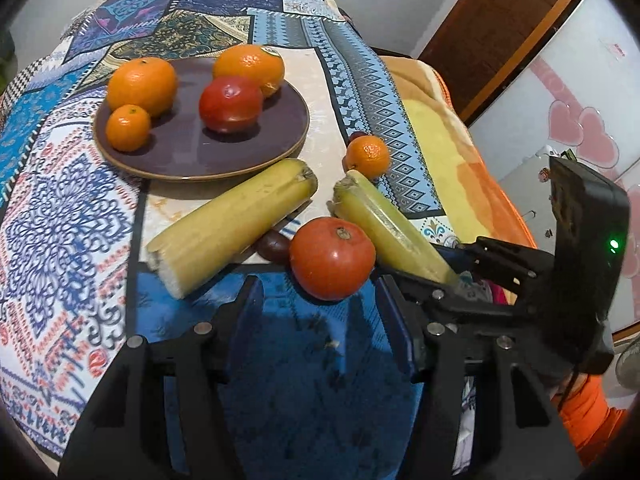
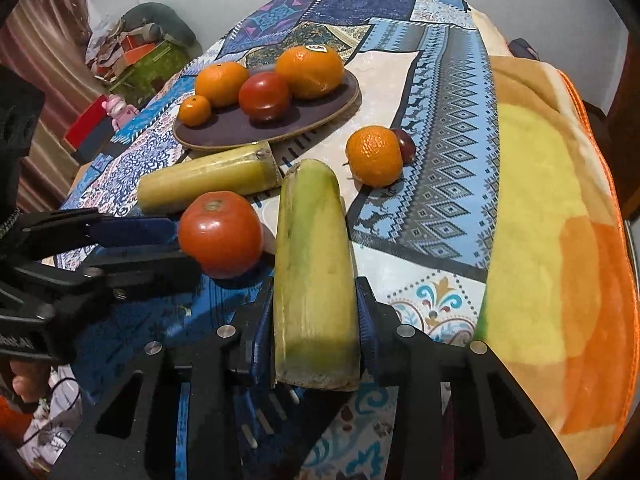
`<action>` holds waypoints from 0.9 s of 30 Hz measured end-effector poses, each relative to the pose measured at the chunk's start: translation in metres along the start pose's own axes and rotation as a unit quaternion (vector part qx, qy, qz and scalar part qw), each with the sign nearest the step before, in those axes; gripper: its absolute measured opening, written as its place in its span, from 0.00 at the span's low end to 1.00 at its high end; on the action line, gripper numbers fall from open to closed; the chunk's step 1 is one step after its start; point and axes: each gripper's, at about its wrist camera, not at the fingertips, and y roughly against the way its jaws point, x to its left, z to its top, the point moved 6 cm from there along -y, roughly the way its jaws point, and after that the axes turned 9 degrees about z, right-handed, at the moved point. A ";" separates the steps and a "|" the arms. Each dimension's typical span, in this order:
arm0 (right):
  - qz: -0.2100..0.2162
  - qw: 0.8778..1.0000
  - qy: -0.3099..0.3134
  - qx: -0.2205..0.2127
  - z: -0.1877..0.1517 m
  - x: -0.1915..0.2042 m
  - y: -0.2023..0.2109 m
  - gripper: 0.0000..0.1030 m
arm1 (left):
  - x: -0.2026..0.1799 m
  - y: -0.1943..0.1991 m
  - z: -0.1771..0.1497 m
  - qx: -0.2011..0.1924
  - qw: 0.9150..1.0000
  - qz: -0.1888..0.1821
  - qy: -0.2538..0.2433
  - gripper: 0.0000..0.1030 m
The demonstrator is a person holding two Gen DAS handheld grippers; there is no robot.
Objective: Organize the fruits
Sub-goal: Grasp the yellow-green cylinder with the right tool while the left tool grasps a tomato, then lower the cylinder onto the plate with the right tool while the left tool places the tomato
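A purple plate holds three oranges and a red tomato. On the cloth in front lie a yellow-green cane piece, a loose tomato, a small orange and a dark red fruit. My right gripper is shut on a second cane piece. My left gripper is open and empty, its fingers just short of the loose tomato.
A patterned blue cloth covers the table. An orange and yellow blanket lies along the right side. Another dark fruit sits between the cane piece and the tomato. Clutter stands beyond the table's left.
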 end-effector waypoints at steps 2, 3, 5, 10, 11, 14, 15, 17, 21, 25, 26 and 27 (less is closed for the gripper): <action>0.004 1.000 -0.002 -0.003 0.002 -0.001 0.000 0.34 | -0.002 -0.005 0.003 0.001 1.000 -0.001 0.002 0.56; 0.005 1.000 -0.001 -0.004 0.002 -0.001 0.000 0.34 | -0.003 -0.008 0.005 0.000 1.000 -0.002 0.003 0.56; 0.007 1.000 0.000 -0.006 0.003 -0.002 -0.001 0.34 | -0.006 -0.013 0.007 0.001 1.000 -0.002 0.004 0.56; 0.003 1.000 0.008 -0.004 0.005 -0.002 -0.001 0.34 | -0.011 -0.020 0.013 -0.007 1.000 0.006 0.000 0.56; 0.004 1.000 0.008 -0.004 0.005 -0.002 -0.001 0.34 | -0.012 -0.020 0.014 -0.009 1.000 0.006 -0.002 0.52; 0.009 1.000 0.003 -0.006 0.009 -0.004 -0.002 0.34 | -0.011 -0.020 0.016 -0.013 1.000 0.009 -0.006 0.48; 0.009 1.000 0.003 -0.006 0.011 -0.005 -0.002 0.34 | -0.010 -0.019 0.016 -0.014 1.000 0.006 -0.003 0.48; 0.007 1.000 0.006 -0.007 0.013 -0.005 -0.003 0.34 | -0.008 -0.017 0.016 -0.014 1.000 0.004 0.000 0.47; 0.004 1.000 0.010 -0.014 0.015 -0.005 -0.005 0.33 | -0.002 -0.008 0.014 -0.024 1.000 0.013 -0.001 0.47; 0.008 1.000 0.003 -0.022 0.015 -0.005 0.000 0.33 | 0.007 0.009 0.014 -0.041 0.999 0.024 0.003 0.47; 0.009 1.000 0.002 -0.024 0.015 -0.005 0.001 0.33 | 0.010 0.013 0.014 -0.045 0.999 0.024 0.006 0.47; 0.011 1.000 0.001 -0.026 0.015 -0.004 0.003 0.33 | 0.012 0.017 0.014 -0.049 0.998 0.024 0.009 0.47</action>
